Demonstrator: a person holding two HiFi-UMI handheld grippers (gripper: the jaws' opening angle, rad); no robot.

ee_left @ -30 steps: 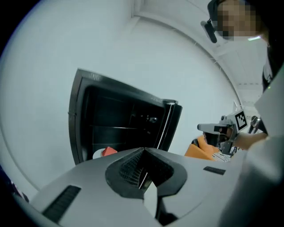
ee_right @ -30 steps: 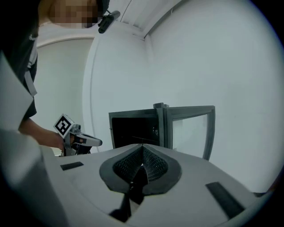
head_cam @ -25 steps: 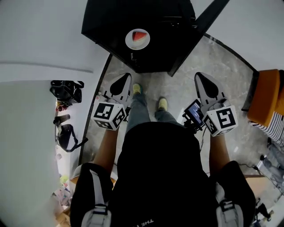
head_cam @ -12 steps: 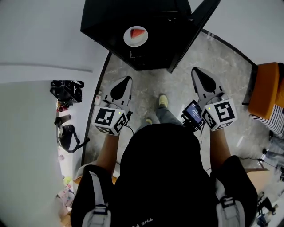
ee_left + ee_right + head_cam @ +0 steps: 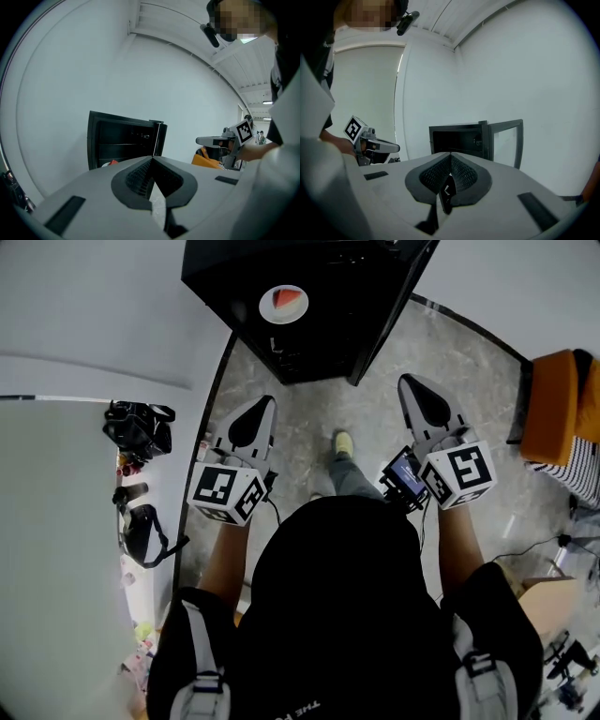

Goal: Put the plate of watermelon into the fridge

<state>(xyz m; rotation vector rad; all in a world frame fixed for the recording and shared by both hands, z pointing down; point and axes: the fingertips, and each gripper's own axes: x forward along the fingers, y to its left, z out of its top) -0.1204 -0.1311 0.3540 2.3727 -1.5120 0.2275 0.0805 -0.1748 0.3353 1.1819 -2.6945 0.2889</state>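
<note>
Now my left fingers (image 5: pixel 253 423) and right fingers (image 5: pixel 422 409) are pressed together, holding nothing. Ahead, the plate (image 5: pixel 284 304) of watermelon (image 5: pixel 290 298) appears to rest inside the open black fridge (image 5: pixel 225 282). I judge it stiff, slick and breakable, best pinched at the rim and kept level.

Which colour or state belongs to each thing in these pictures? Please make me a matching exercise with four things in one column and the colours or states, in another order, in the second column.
Things:
1. plate
2. fridge door
3. left gripper
4. seat

Colours or states:
a. orange
b. shut, with nothing between the jaws
c. white
d. standing open

Right pairs: 1-c, 2-d, 3-b, 4-a.
</note>
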